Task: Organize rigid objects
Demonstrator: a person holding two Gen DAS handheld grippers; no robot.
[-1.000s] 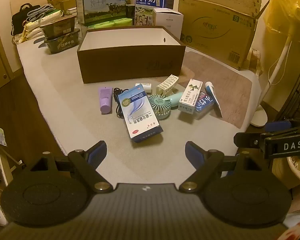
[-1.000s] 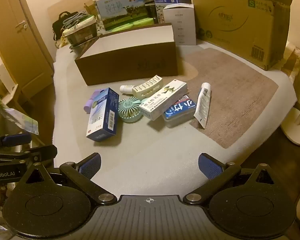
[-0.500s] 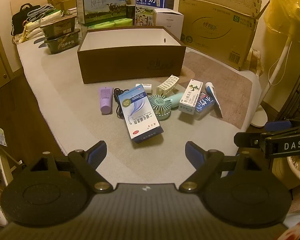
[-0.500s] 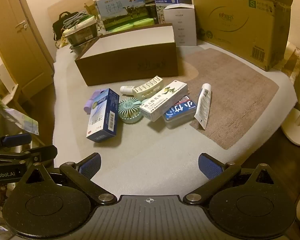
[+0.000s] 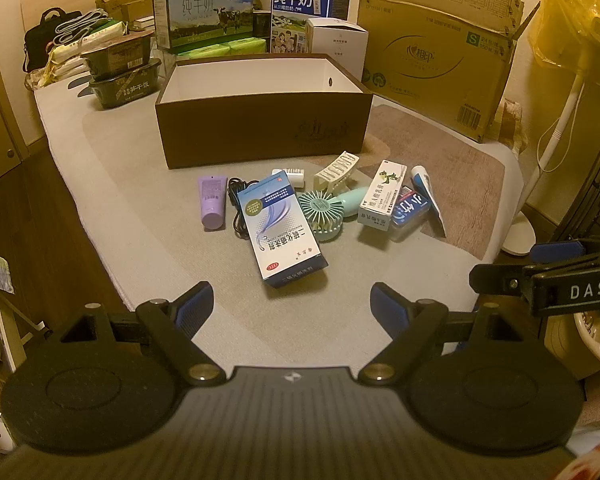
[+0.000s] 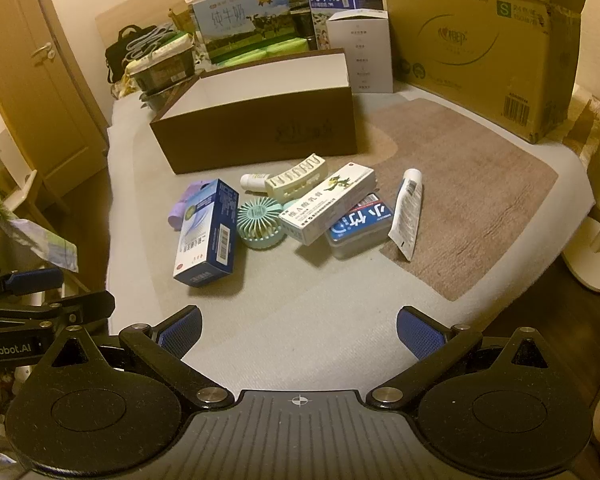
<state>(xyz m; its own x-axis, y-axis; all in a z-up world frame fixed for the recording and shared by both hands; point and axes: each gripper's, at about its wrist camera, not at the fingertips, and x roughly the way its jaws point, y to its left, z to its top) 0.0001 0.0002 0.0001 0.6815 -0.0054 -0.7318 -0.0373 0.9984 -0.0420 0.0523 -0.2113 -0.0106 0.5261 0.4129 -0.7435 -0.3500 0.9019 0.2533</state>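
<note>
Behind a loose cluster of small things on the pale surface [image 5: 148, 216] stands an open brown box [image 5: 260, 128] with white inner walls; its floor is hidden from both views by the near wall. Nearest the cameras lies a blue and white carton [image 5: 280, 228], resting partly on a black cable [image 5: 236, 208] whose ends cannot be traced. Just left of it lies a purple tube [image 5: 212, 200]; in the right wrist view the carton covers most of that tube. A mint hand fan [image 5: 322, 214] touches the carton's right side, its handle running under a cream hair clip [image 5: 336, 170]. A small white bottle [image 5: 290, 174] is half hidden behind the carton. Further right, a long white carton [image 5: 382, 194] leans on a blue-lidded tin [image 5: 410, 210], and a white tube [image 5: 428, 196] lies against the tin on the edge of a brown mat [image 5: 452, 176]. Both the left gripper [image 5: 292, 300] and right gripper [image 6: 299, 326] hang short of the cluster, jaws wide apart and holding nothing. Print on the small packages is too fine to read.
</note>
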